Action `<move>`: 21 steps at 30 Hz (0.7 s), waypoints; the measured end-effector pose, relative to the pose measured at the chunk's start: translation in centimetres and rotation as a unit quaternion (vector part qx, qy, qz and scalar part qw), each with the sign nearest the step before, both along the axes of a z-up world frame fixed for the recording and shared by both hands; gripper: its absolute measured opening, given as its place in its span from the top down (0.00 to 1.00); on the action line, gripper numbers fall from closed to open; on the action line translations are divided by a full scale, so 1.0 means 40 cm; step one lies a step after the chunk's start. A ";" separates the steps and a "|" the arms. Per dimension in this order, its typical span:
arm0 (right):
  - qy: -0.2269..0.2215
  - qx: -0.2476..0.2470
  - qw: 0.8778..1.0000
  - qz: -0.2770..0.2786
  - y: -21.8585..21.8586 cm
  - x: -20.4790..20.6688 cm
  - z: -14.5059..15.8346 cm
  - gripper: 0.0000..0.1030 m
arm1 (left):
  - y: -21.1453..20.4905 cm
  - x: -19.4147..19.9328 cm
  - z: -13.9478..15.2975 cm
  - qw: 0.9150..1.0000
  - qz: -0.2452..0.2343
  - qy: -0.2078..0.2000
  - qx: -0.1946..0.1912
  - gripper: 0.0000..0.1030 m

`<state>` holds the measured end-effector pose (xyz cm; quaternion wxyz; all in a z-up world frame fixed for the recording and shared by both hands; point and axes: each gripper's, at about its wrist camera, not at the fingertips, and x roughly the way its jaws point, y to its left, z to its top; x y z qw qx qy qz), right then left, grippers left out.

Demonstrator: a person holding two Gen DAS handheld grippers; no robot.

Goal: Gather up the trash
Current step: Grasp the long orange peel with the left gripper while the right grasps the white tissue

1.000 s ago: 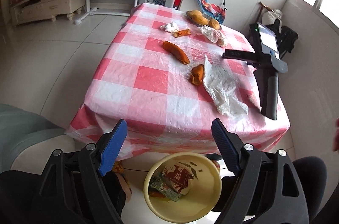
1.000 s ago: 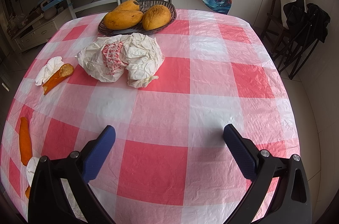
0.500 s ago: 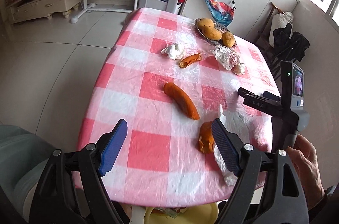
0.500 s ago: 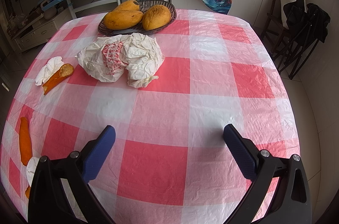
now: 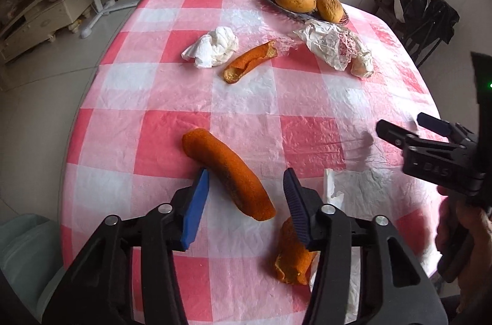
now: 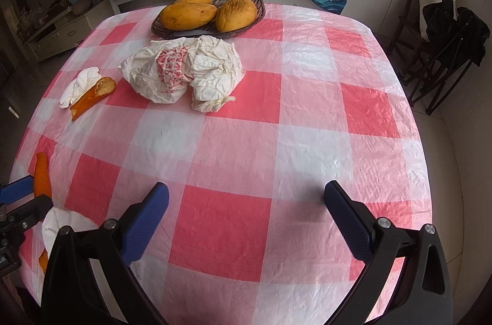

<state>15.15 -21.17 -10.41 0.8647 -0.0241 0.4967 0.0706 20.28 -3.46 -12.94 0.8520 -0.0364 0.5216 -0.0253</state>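
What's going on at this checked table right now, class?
A person is clearing trash with a gripper in each hand. The left gripper is closing around the long orange peel, pads not yet pressing it. The right gripper hangs open over bare tablecloth. Another peel, a tissue and crumpled wrapper still lie there.

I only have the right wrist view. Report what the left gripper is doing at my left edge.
Observer: The left gripper straddles the long orange peel strip. Its jaws are closing and not yet pressing on it.
Operator: Tell me what else lies near it.
Observer: A curled orange peel piece lies next to the strip, partly hidden by one finger, beside a flat white paper sheet.
Operator: Check my own tool.
Observer: A hand holds the right gripper by its handle.
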 end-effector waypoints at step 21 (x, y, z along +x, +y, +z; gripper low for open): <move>-0.048 0.045 0.979 0.194 0.252 -0.349 0.042 0.06 | 0.164 -0.079 0.094 0.996 0.027 -0.054 -0.061 0.86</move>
